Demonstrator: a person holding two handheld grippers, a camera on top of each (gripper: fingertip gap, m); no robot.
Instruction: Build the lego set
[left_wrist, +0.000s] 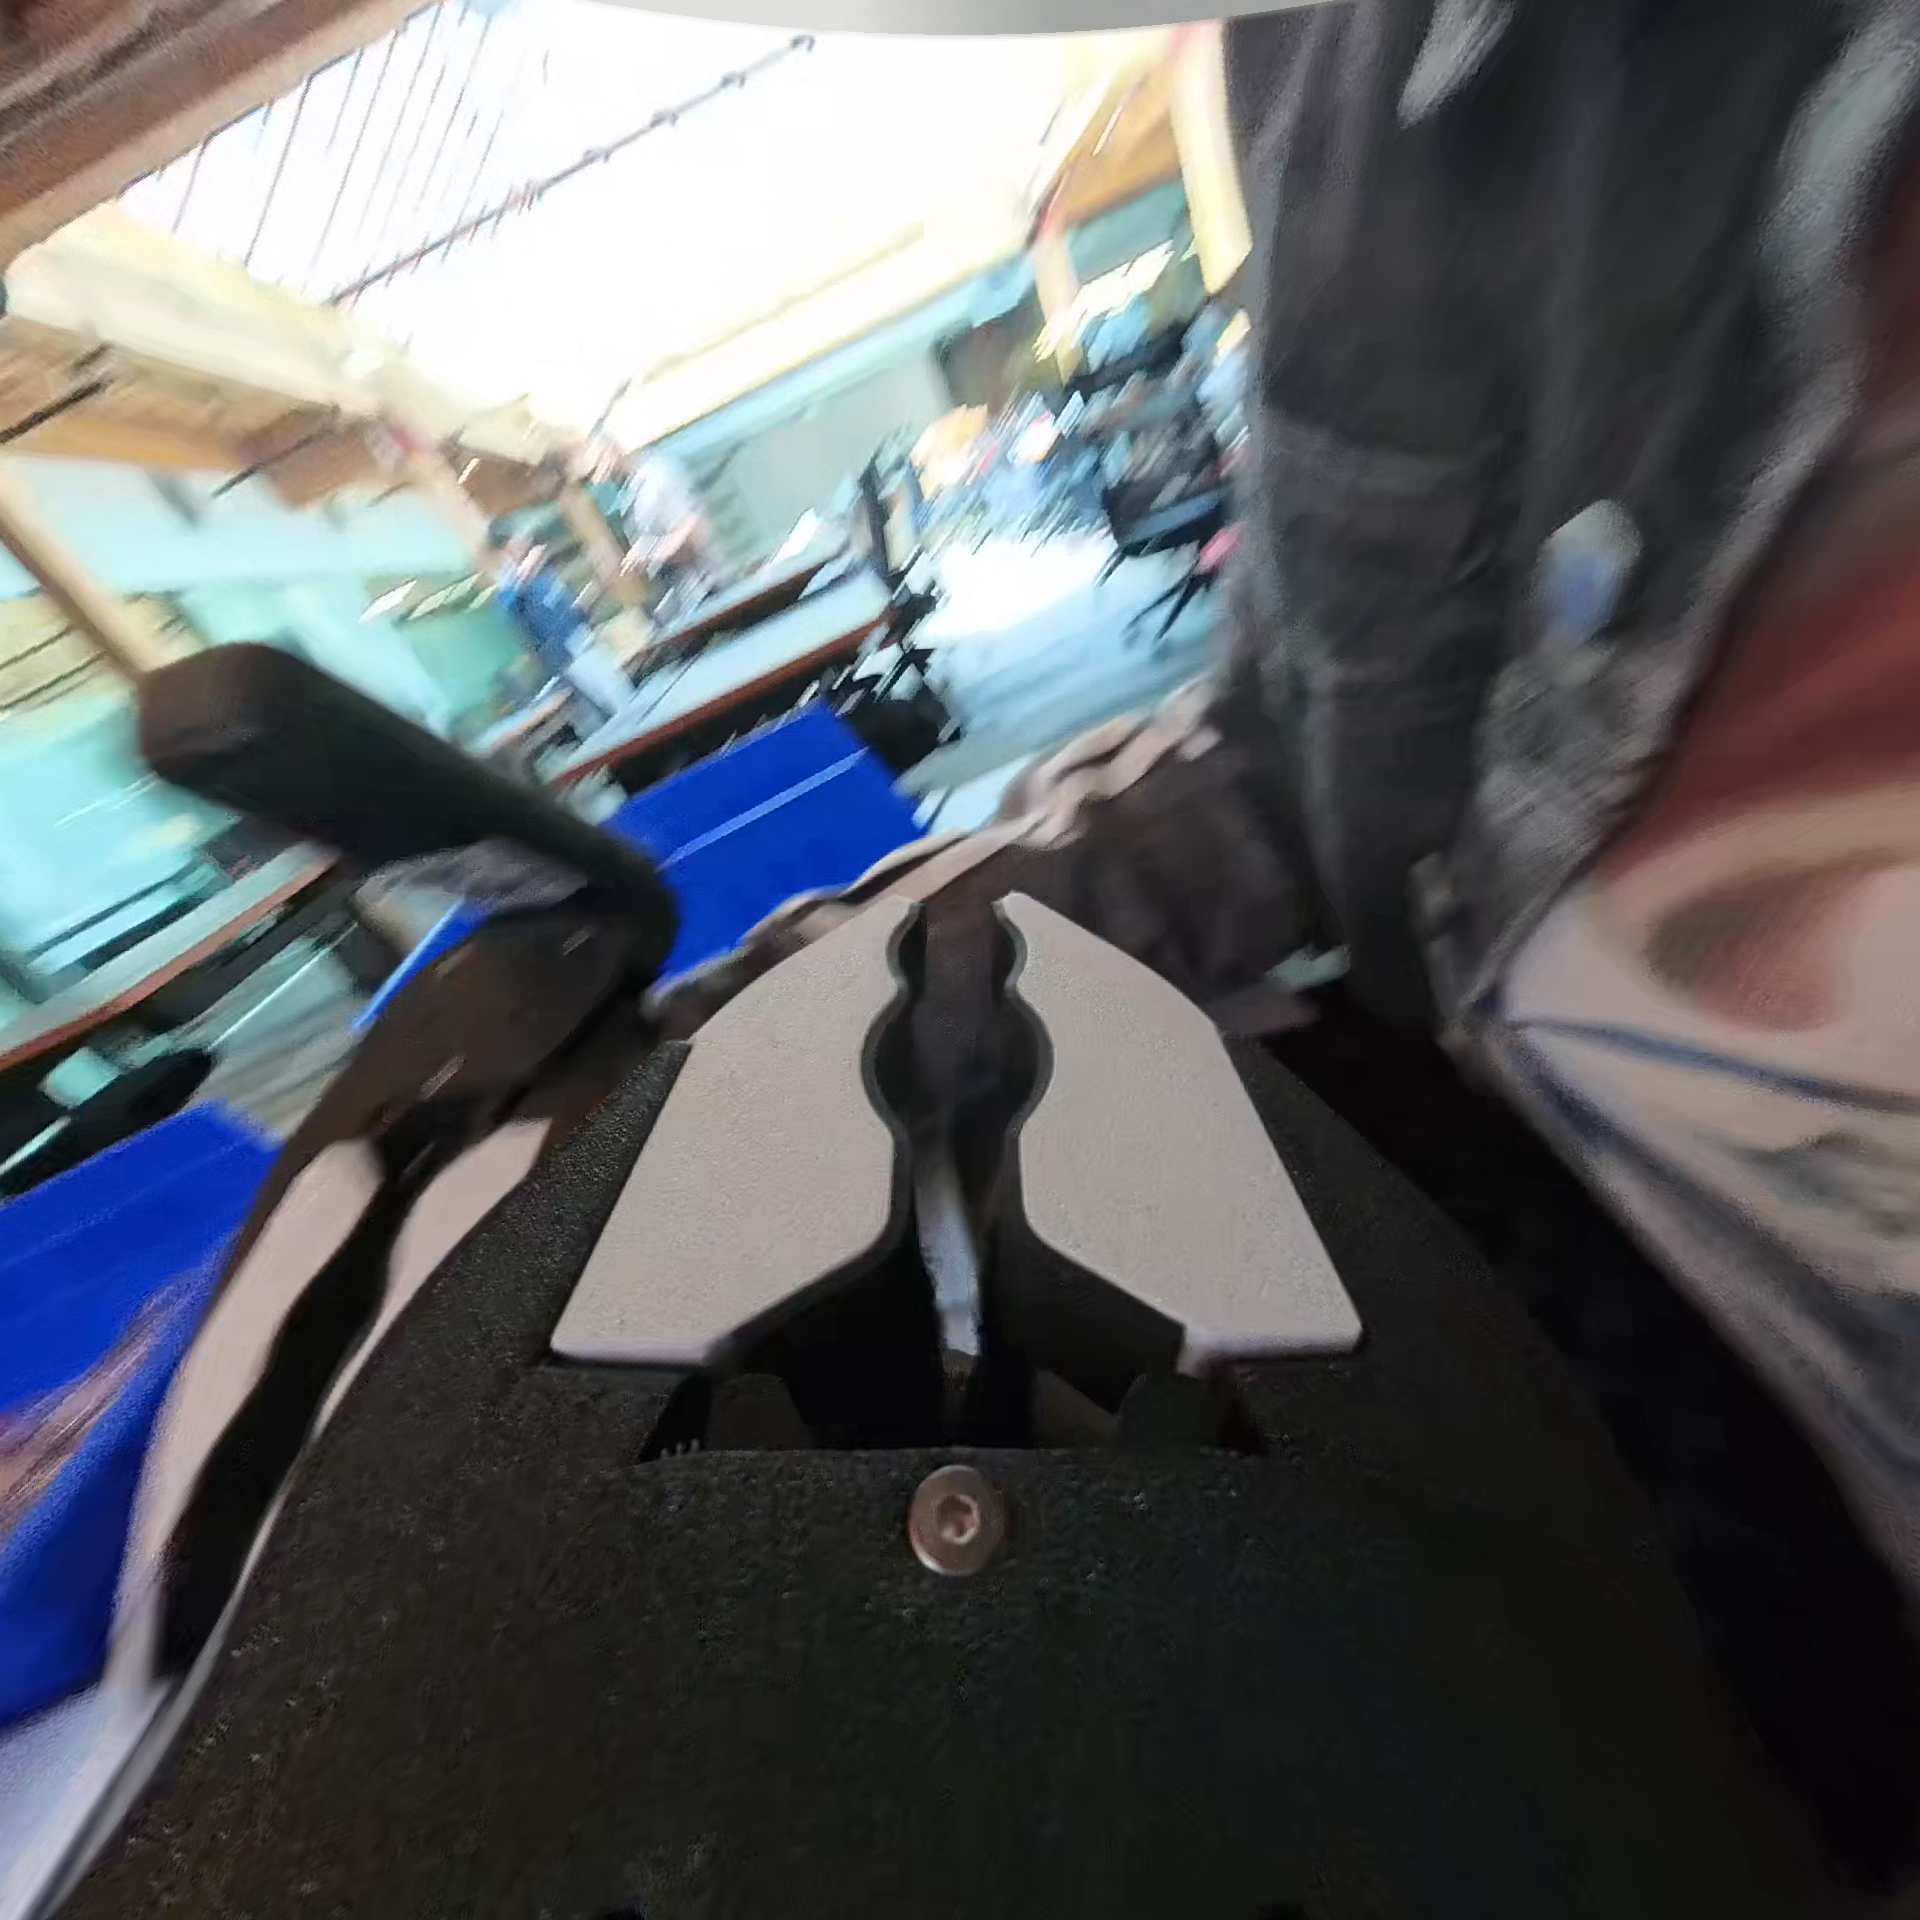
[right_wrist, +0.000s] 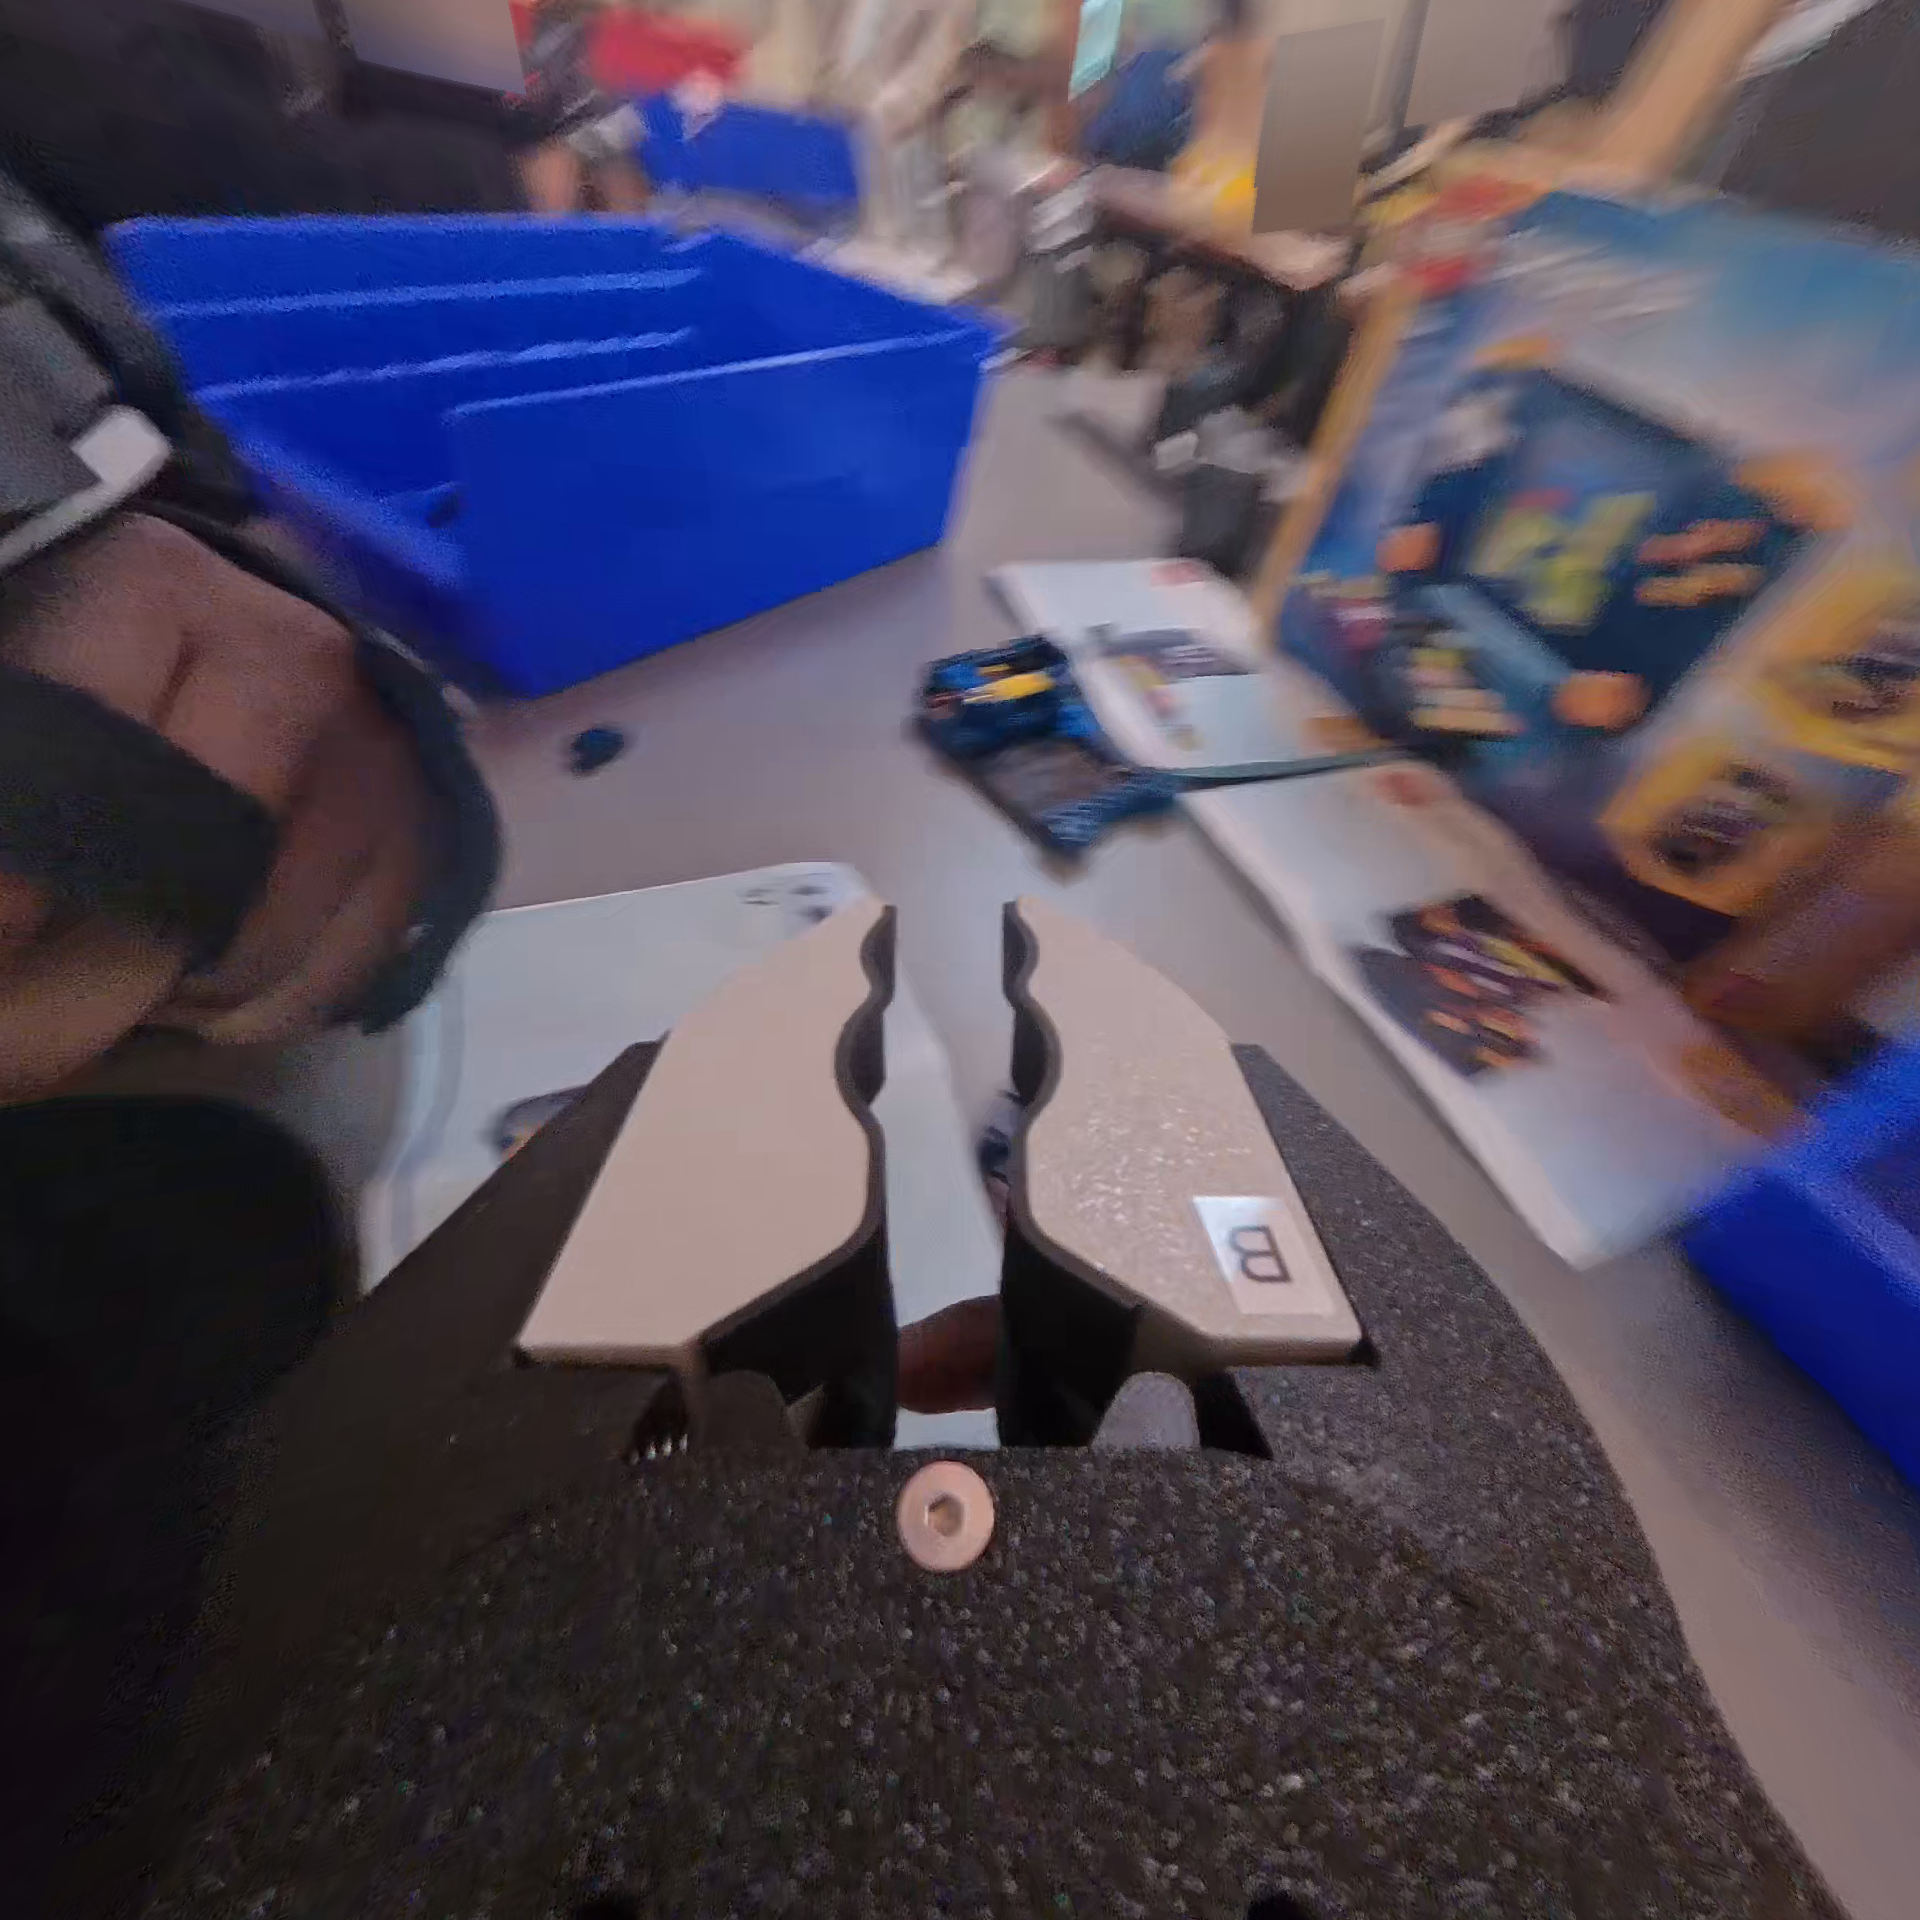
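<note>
Right hand-held gripper (right_wrist: 948, 914) slightly spread, gripping nothing, over white printed paper sheet (right_wrist: 582, 997) on grey counter (right_wrist: 790, 769); blue plastic bin (right_wrist: 623, 447) beyond. Left hand-held gripper (left_wrist: 961, 914) narrowly parted, contents too blurred to tell.

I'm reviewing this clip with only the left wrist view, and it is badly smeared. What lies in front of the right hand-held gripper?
Observer: A white printed sheet lies on the grey table, just under its fingers.
Operator: Is it holding anything?
Observer: No. The right hand-held gripper stands open, with nothing between its fingertips.
Operator: Anything farther out?
Observer: A small blue brick model sits beside an open booklet.
</note>
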